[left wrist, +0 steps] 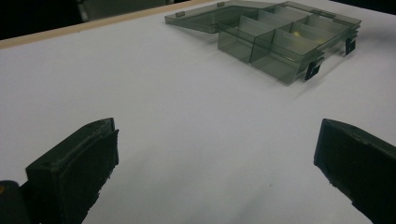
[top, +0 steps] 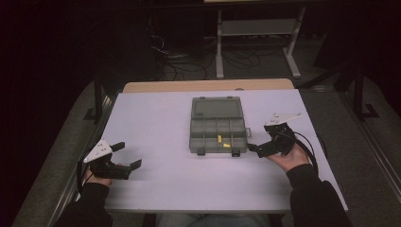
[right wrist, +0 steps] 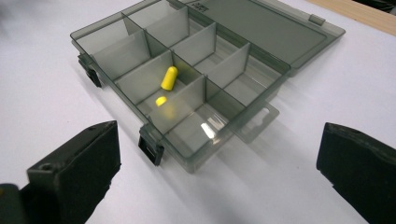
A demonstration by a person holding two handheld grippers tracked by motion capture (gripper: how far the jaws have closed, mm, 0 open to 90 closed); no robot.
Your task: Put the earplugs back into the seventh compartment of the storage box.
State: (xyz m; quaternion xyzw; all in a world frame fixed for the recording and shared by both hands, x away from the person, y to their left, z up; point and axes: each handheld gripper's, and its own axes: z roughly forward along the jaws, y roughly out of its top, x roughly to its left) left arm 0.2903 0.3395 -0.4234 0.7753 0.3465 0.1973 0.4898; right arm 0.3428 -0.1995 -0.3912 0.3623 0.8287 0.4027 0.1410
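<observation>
A smoky grey clear organiser box (top: 217, 124) lies open in the middle of the white table, its lid (top: 216, 108) flat behind it. Two small yellow pieces (top: 219, 139) (top: 226, 145) sit in its front row. In the right gripper view the longer yellow piece (right wrist: 169, 77) lies in one compartment, and the shorter one (right wrist: 160, 101) rests by a divider. My right gripper (top: 263, 140) (right wrist: 218, 140) is open just right of the box's front corner. My left gripper (top: 127, 155) (left wrist: 215, 135) is open over bare table, well left of the box (left wrist: 280, 42).
The white table top (top: 161, 118) has a wooden strip (top: 208, 85) along its far edge. Beyond it stand a metal frame (top: 257, 42) and loose cables on a dark floor. Two black latches (right wrist: 152, 148) (right wrist: 88, 70) hang from the box's front.
</observation>
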